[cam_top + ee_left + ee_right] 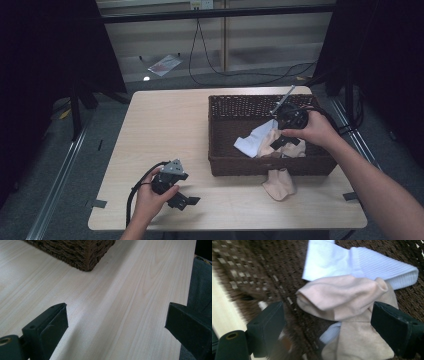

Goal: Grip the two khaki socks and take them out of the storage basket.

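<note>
A soft, peach-colored sock [342,300] lies inside the brown woven basket [220,165], near the basket's front wall. It is bunched up and folded over itself. A white sock [362,265] with a ribbed cuff lies under it and sticks out behind it, further into the basket. Another peach sock [279,184] hangs over the front wall of the basket and rests on the wooden table [165,125] just outside it.

The right gripper [286,141] is inside the basket, right above the socks. Its two black jaws are spread wide. In the right gripper view the peach sock sits between the jaws, but the pads do not press on it. One jaw is over the basket floor and the other is just beside the sock's edge.

The left gripper [186,201] rests low over the table, in front of the basket and off to its left. Its jaws are spread wide too, with only bare wood between them. In the left gripper view a corner of the basket shows a little way ahead of it.

The basket walls stand close around the right gripper at the front and the right side. To the left of the basket the table top is wide and flat. The left gripper is near the table's front edge.
</note>
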Available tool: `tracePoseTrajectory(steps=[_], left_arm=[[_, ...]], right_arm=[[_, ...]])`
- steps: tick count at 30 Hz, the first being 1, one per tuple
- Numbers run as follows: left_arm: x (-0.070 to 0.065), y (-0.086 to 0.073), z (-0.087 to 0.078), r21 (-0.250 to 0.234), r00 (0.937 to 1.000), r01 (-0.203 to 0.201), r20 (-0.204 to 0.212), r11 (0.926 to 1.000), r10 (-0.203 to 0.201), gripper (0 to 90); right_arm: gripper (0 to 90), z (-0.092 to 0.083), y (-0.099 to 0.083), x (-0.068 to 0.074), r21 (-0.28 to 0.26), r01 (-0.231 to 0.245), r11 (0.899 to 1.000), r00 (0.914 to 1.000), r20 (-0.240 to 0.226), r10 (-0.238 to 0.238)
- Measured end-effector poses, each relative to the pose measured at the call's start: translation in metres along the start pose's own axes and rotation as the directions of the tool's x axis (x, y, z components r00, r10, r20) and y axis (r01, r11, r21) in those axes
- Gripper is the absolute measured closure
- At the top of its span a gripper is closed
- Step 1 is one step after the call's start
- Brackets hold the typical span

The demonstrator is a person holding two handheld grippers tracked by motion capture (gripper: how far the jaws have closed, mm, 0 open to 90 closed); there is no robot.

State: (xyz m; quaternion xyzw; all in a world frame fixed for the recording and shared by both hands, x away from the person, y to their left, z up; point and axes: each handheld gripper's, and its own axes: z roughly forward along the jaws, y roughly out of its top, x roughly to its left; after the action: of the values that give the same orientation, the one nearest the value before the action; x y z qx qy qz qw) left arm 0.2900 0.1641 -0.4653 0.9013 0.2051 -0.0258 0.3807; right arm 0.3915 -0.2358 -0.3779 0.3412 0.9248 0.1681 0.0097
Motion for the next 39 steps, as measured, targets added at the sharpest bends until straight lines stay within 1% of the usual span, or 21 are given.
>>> tracePoseTrajectory(steps=[4,6,7,8,9,14,15,16,17,18,20,21,25,27,29,32,33,34,36,37,39], left_arm=[[-0.001,0.000,-0.001,-0.001,1.0000,0.007,-0.006,1.0000,-0.007,4.0],[-0.001,0.000,-0.002,0.006,1.0000,-0.003,-0.007,1.0000,0.003,4.0],[-0.001,0.000,0.000,-0.007,1.0000,0.004,-0.002,1.0000,-0.004,4.0],[-0.001,0.000,0.000,-0.007,1.0000,0.004,-0.002,1.0000,-0.004,4.0],[0.000,0.000,-0.001,0.005,1.0000,-0.008,-0.002,1.0000,0.008,4.0],[-0.001,0.001,-0.001,0.006,1.0000,-0.003,-0.003,1.0000,0.003,4.0],[0.000,0.001,-0.001,0.010,0.9999,-0.010,-0.003,0.9999,0.010,4.0],[0.000,0.001,-0.001,0.011,0.9999,-0.010,-0.003,0.9999,0.010,4.0],[0.000,0.001,-0.001,0.011,0.9999,-0.010,-0.002,0.9999,0.010,4.0],[0.000,0.001,-0.001,0.011,0.9999,-0.010,-0.002,0.9999,0.010,4.1],[0.000,0.000,0.000,0.007,1.0000,-0.007,0.003,0.9999,0.007,4.0],[0.000,0.000,0.000,0.006,1.0000,-0.007,0.005,1.0000,0.007,4.0],[0.000,0.000,0.000,0.004,1.0000,-0.004,0.000,1.0000,0.004,4.0],[0.000,0.000,0.000,0.005,1.0000,-0.005,0.000,1.0000,0.005,4.0],[0.000,0.000,0.000,0.004,1.0000,-0.005,-0.001,1.0000,0.005,4.0],[0.000,0.000,0.000,0.008,1.0000,-0.009,0.005,0.9999,0.009,4.1],[0.000,0.000,0.001,0.001,1.0000,0.003,0.006,1.0000,-0.003,4.1],[0.000,0.000,0.001,0.001,1.0000,0.003,0.006,1.0000,-0.003,4.0],[0.000,0.000,0.001,0.001,1.0000,0.003,0.005,1.0000,-0.003,4.1],[0.000,0.000,0.001,0.002,1.0000,0.004,0.004,1.0000,-0.004,4.0],[0.000,0.000,0.000,0.006,1.0000,0.001,0.001,1.0000,-0.001,4.0]], right_arm=[[11.0,0.014,0.000,-0.005,0.019,-0.021,1.000,0.9996,0.017,0.021],[11.1,0.017,0.000,-0.007,0.029,-0.021,0.999,0.9994,0.029,0.020],[11.2,0.018,0.000,-0.007,0.029,-0.032,0.999,0.9991,0.029,0.031],[11.2,0.018,0.000,-0.007,0.029,-0.032,0.999,0.9991,0.029,0.031],[11.2,0.021,0.001,-0.009,0.028,-0.036,0.999,0.9988,0.033,0.035],[11.1,0.025,0.002,-0.011,0.027,-0.054,0.998,0.9972,0.054,0.052],[11.0,0.029,0.003,-0.012,0.025,-0.062,0.998,0.9955,0.073,0.060],[11.0,0.030,0.002,-0.014,0.028,-0.061,0.998,0.9951,0.080,0.059],[10.9,0.031,0.003,-0.014,0.030,-0.085,0.996,0.9931,0.084,0.082],[10.8,0.033,0.002,-0.016,0.026,-0.072,0.997,0.9933,0.092,0.070],[10.9,0.034,0.001,-0.019,0.018,-0.088,0.996,0.9923,0.089,0.086],[11.1,0.035,0.001,-0.020,0.016,-0.106,0.994,0.9912,0.081,0.105],[11.0,0.038,-0.001,-0.024,0.018,-0.111,0.994,0.9900,0.089,0.109],[11.2,0.040,-0.002,-0.024,0.003,-0.115,0.993,0.9896,0.087,0.115],[11.4,0.040,-0.002,-0.024,-0.002,-0.132,0.991,0.9885,0.075,0.132],[12.1,0.043,-0.002,-0.025,-0.016,-0.125,0.992,0.9892,0.075,0.126],[12.4,0.044,-0.003,-0.025,-0.018,-0.127,0.992,0.9889,0.075,0.128],[12.8,0.045,-0.003,-0.026,-0.020,-0.137,0.990,0.9878,0.072,0.138],[14.5,0.046,-0.004,-0.026,-0.011,-0.138,0.990,0.9871,0.080,0.138],[16.2,0.047,-0.004,-0.026,-0.008,-0.146,0.989,0.9867,0.072,0.146],[20.3,0.049,-0.004,-0.026,-0.015,-0.142,0.990,0.9879,0.060,0.143]])
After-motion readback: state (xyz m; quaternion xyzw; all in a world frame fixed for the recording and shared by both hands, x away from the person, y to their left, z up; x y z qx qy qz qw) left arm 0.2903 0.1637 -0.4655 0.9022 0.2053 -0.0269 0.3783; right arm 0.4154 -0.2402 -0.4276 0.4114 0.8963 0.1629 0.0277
